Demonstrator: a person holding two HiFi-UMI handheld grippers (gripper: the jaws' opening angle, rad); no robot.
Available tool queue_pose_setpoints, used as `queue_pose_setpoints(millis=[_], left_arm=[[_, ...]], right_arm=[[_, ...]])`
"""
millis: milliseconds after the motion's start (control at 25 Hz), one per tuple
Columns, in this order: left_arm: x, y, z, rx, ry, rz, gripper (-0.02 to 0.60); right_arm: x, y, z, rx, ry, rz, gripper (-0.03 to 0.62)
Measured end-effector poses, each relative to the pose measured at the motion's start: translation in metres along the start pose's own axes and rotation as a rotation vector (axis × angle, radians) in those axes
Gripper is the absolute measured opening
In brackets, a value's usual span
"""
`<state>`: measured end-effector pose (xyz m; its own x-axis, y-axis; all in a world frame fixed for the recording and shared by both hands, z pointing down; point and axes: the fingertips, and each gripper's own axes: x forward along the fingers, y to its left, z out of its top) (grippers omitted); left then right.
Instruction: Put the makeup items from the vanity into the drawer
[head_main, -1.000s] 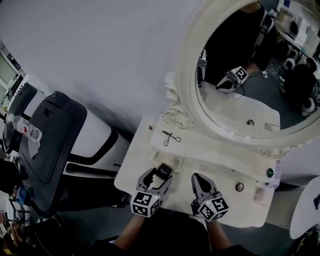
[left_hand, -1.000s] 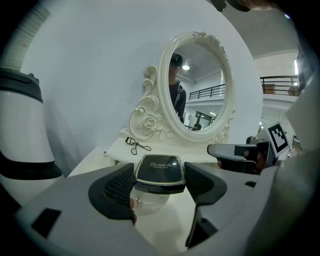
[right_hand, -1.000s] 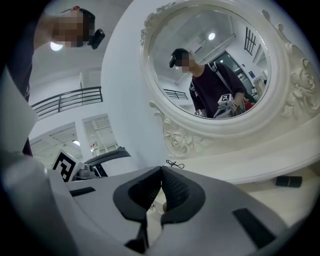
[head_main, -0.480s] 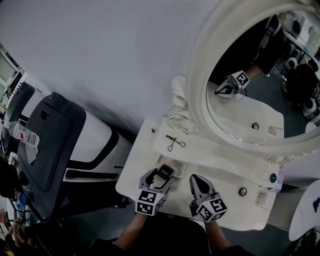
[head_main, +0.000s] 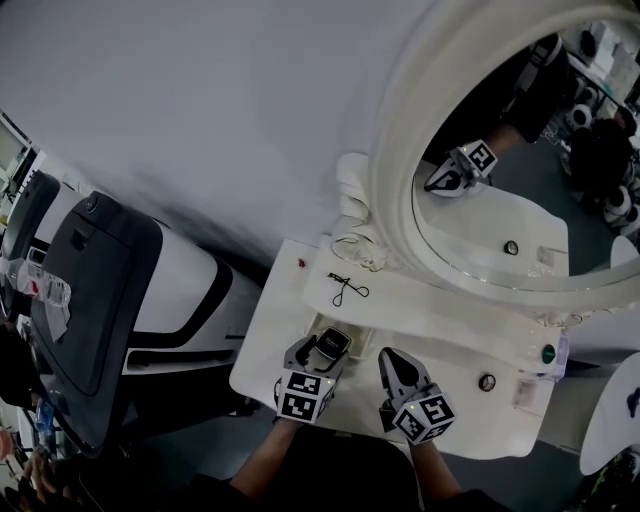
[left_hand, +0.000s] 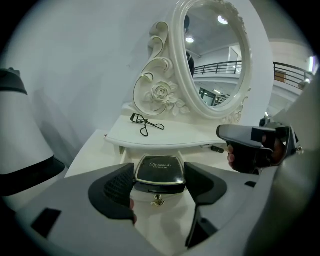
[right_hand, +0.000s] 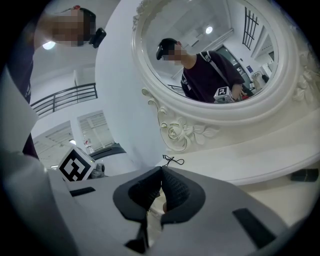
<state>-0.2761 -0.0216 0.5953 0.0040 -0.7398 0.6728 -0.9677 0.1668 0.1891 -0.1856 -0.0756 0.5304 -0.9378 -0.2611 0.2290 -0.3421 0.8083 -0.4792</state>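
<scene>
My left gripper (left_hand: 159, 173) is clamping a black compact (head_main: 332, 343) by its sides, one pad against each edge. The lid is showing script lettering that I am reading as "La mei la"; a smaller line beneath it is too fine to read. The compact is hanging over the open drawer (left_hand: 159, 192) at the vanity's (head_main: 268, 345) front left, just above the drawer's front panel and its gold knob (left_hand: 157, 201). I cannot tell whether it is touching the drawer's floor, and the drawer's contents are hidden beneath it.

Behind the drawer, an eyelash curler (left_hand: 146, 124) is lying flat on the raised shelf (left_hand: 170, 138), below the carved frame of the oval mirror (left_hand: 215, 55).

My right gripper (right_hand: 161, 186) is hovering beside the left one with its jaws pressed together and nothing between them.

Further right, a small round dark item (head_main: 487, 381) is resting on the vanity top, and a green-capped item (head_main: 547, 353) is lying near the right edge.
</scene>
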Motion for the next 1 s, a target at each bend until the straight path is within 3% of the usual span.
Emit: queue_pose_setpoints(millis=[680,1000], left_arm=[[0.004,-0.009,0.006,0.036,-0.027,-0.041,0.316],[-0.011,-0.025,0.023,0.029,-0.124,-0.086,0.289]], right_arm=[[-0.001,-0.003,-0.001,0.008,-0.004,-0.019,0.023],[-0.011,0.000,0.004,-0.004,-0.022,-0.022,0.023]])
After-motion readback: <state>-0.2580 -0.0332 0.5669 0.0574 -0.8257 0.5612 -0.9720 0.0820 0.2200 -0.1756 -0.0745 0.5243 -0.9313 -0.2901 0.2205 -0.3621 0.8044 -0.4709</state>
